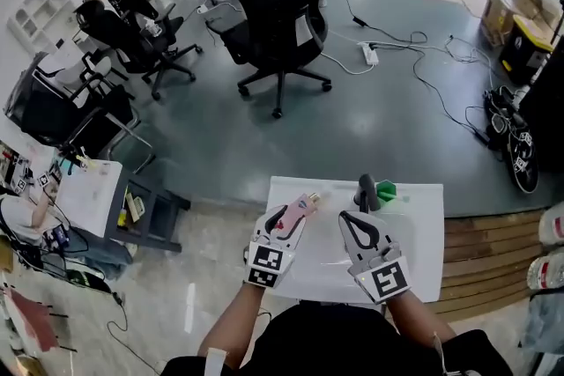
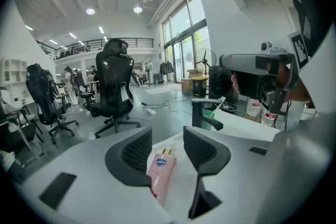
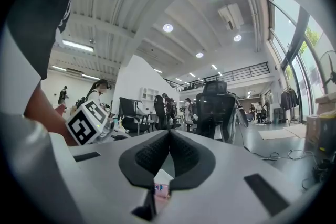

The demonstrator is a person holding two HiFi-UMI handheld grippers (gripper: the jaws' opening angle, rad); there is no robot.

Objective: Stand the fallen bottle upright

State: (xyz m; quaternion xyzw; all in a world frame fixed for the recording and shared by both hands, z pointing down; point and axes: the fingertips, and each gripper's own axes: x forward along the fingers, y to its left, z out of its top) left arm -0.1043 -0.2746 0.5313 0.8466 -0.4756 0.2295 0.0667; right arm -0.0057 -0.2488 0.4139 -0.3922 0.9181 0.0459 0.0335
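The pink plastic bottle with a gold cap (image 2: 160, 173) lies on its side on the white table (image 1: 423, 233), ungripped between the parted jaws of the left gripper (image 2: 168, 138). The right gripper (image 3: 169, 135) is closed and empty. Gripping and standing it up are not yet done.

The white table (image 1: 423, 229) holds one pink bottle (image 1: 302, 205). On the table's far edge are one black tap (image 1: 366, 192) and one green cup (image 1: 386, 189).

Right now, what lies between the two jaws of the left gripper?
The pink bottle lies on its side there, gold cap pointing away. The left gripper has its jaws apart around it, as the left gripper view shows.
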